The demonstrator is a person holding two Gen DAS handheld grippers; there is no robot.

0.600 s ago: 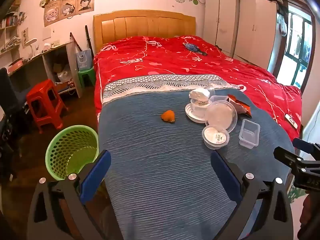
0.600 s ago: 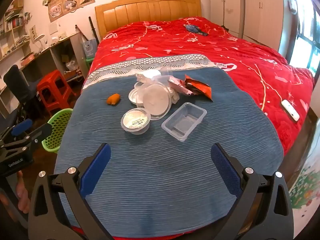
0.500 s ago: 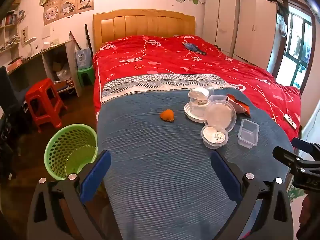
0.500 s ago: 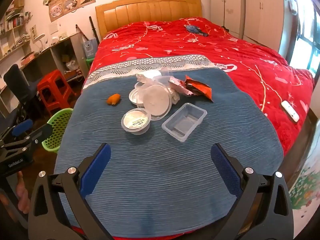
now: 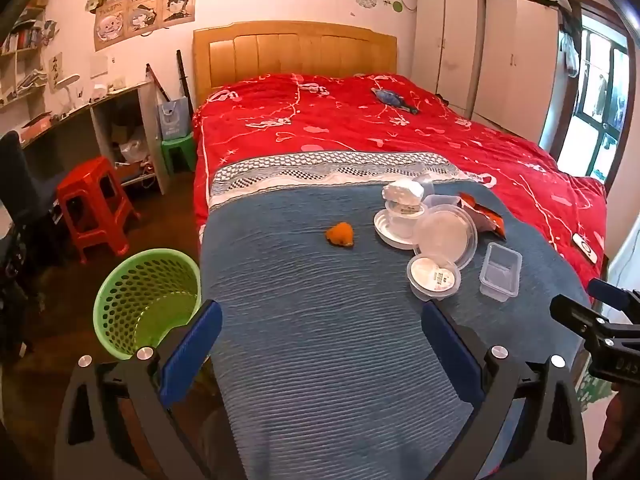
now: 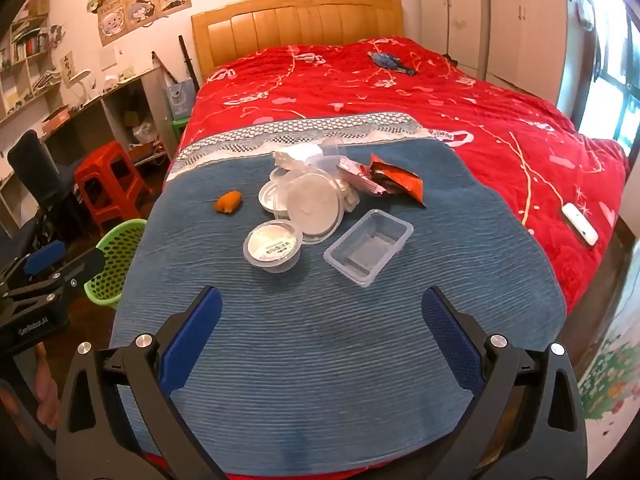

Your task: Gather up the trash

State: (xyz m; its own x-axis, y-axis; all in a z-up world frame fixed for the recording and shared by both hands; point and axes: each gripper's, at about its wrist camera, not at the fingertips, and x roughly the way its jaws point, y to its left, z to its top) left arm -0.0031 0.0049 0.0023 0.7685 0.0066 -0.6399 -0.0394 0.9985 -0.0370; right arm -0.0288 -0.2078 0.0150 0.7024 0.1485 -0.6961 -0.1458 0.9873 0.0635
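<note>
Both claws, left claw [image 5: 316, 344] and right claw [image 6: 318, 326], are gaping empty; the red foil snack wrapper [image 6: 394, 178] is hiding half behind the clear round plastic lid [image 5: 446, 234] in the left view

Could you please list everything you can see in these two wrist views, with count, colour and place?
bed: one, red cover, wooden headboard, room centre
blanket: one, blue, foot of bed
round tub: one, clear, blanket, nearest
rectangular tray: one, clear, right of tub
round lid: one, clear, behind tub
wrappers: two, red-silver, behind tray
orange scrap: one, blanket, left
basket: one, green, floor, left
stool: one, red, by desk
left gripper: open, empty
right gripper: open, empty
</note>
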